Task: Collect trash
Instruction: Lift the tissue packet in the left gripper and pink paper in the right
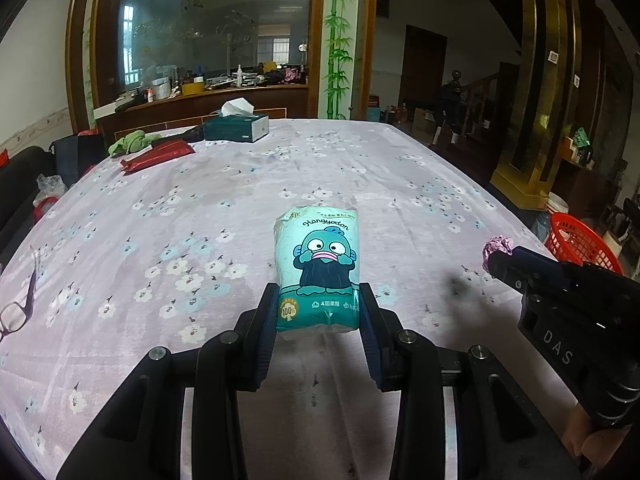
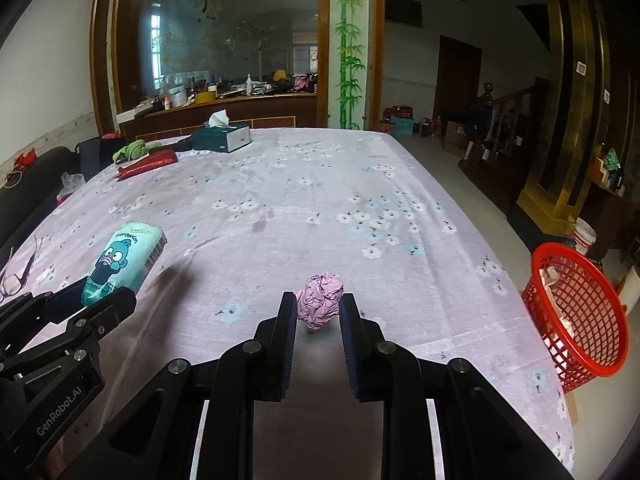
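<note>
I had both tools loaded: left gripper clamped on the teal cartoon-printed tissue pack, right gripper pinching the crumpled pink paper ball. My worry was the ball popping loose before the red mesh plastic basket at 3 o'clock off the table edge, since the pinch looked shallow.

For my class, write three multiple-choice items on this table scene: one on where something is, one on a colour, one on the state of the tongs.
1. Where is the red basket?
A. on the table
B. beside the table's right edge, lower than the tabletop
C. on the far counter

2. What colour is the crumpled paper ball?
A. pink
B. yellow
C. white

3. What do the left tongs hold?
A. nothing
B. glasses
C. the teal tissue pack

Key:
1 B, the basket sits past the floral tablecloth, below its edge.
2 A, the ball between the right tongs is pink.
3 C, both fingers press the pack's sides in the left wrist view.
</note>
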{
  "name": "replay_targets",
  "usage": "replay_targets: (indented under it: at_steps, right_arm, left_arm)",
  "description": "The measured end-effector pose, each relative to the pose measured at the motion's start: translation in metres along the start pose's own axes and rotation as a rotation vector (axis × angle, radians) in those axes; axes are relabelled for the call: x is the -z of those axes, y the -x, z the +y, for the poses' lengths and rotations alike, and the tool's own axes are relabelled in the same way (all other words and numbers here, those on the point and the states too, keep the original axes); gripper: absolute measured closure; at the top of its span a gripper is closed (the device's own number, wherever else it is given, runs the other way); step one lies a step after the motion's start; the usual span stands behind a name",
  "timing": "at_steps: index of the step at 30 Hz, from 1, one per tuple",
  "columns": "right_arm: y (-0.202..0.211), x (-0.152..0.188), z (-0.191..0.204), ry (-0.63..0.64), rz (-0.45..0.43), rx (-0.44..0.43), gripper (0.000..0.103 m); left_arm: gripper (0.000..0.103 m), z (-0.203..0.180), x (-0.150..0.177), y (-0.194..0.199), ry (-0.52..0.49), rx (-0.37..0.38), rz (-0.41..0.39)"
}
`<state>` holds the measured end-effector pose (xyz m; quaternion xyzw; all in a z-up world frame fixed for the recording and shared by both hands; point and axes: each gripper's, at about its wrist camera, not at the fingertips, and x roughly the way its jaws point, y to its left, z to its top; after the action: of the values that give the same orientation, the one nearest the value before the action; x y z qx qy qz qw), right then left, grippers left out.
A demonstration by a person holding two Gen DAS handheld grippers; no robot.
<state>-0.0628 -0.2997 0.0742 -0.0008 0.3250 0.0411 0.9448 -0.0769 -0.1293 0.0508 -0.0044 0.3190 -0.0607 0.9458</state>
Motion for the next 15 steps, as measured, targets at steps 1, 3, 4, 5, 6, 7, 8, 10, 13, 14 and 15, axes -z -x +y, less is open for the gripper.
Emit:
replay_targets:
  at_steps: [1,3,4,5,6,7,8,10,13,14,15]
  right_arm:
    - [0.001,0.0,-0.004,-0.008,-0.001,0.003,0.08]
    - [0.003,0.0,-0.009,-0.018,-0.005,0.01,0.08]
    - [0.004,0.0,-0.013,-0.024,-0.007,0.015,0.08]
    - [0.005,-0.001,-0.016,-0.029,-0.008,0.017,0.08]
    - [0.006,0.0,-0.02,-0.037,-0.009,0.021,0.08]
    - [0.007,0.0,-0.024,-0.045,-0.011,0.025,0.08]
    - [0.009,0.0,-0.028,-0.052,-0.014,0.03,0.08]
    - [0.013,0.0,-0.038,-0.069,-0.019,0.039,0.08]
    - [0.018,0.001,-0.054,-0.103,-0.024,0.045,0.08]
    - [0.02,0.001,-0.061,-0.116,-0.026,0.045,0.08]
    - [0.023,0.001,-0.07,-0.134,-0.03,0.048,0.08]
  left_arm:
    - [0.067,-0.003,-0.001,0.0,-0.005,0.006,0.001]
    - [0.067,-0.008,-0.002,0.0,-0.015,0.014,0.001]
    - [0.067,-0.012,-0.003,0.0,-0.02,0.019,0.0]
    - [0.067,-0.015,-0.005,0.0,-0.025,0.026,0.0]
    - [0.067,-0.018,-0.005,0.0,-0.028,0.03,0.0]
    - [0.067,-0.022,-0.007,0.0,-0.034,0.035,0.001]
    - [0.067,-0.026,-0.008,-0.001,-0.038,0.04,0.001]
    - [0.067,-0.033,-0.01,-0.001,-0.047,0.049,0.001]
    - [0.067,-0.047,-0.015,-0.002,-0.07,0.068,0.0]
    - [0.067,-0.053,-0.017,-0.002,-0.082,0.076,-0.002]
    - [0.067,-0.058,-0.018,-0.002,-0.09,0.082,-0.002]
